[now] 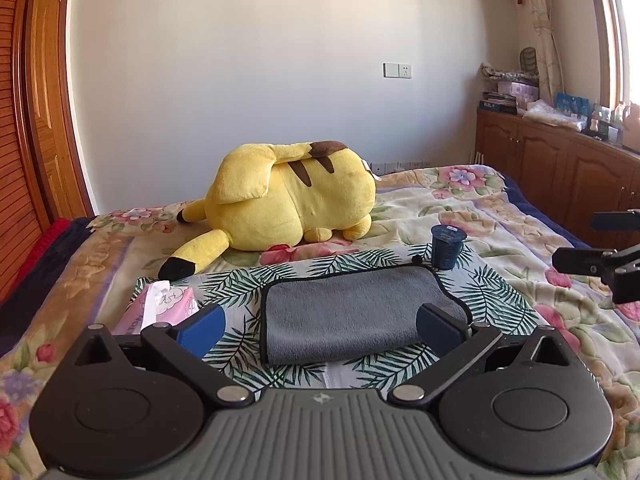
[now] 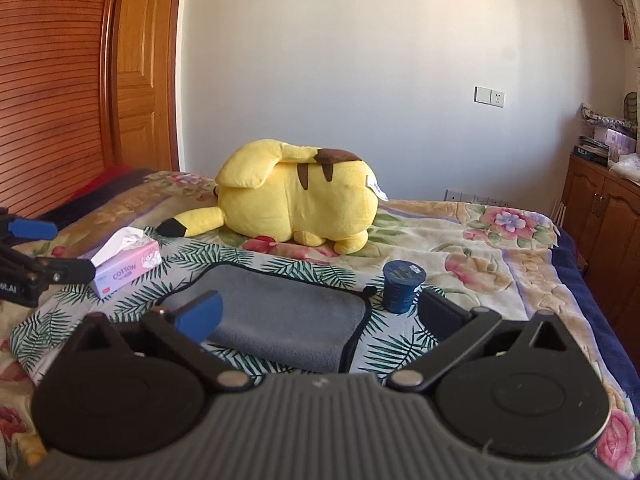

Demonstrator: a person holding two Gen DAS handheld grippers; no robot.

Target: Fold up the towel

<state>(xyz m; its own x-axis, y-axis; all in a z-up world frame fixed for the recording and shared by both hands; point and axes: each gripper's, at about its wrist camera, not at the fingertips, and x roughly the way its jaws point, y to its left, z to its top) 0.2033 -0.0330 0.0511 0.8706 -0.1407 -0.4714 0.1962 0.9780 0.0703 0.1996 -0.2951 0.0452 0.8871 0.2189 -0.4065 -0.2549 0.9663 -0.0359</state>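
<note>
Fingers of my left gripper (image 1: 320,330) and right gripper (image 2: 318,316) stand spread wide, holding nothing; just beyond them I see the grey towel (image 1: 352,316), folded, lying on a leaf-print cloth (image 1: 496,300) on the bed; further off, a dark cup (image 1: 446,247), tissue box (image 2: 128,270), then a yellow plush toy (image 1: 288,196).
</note>
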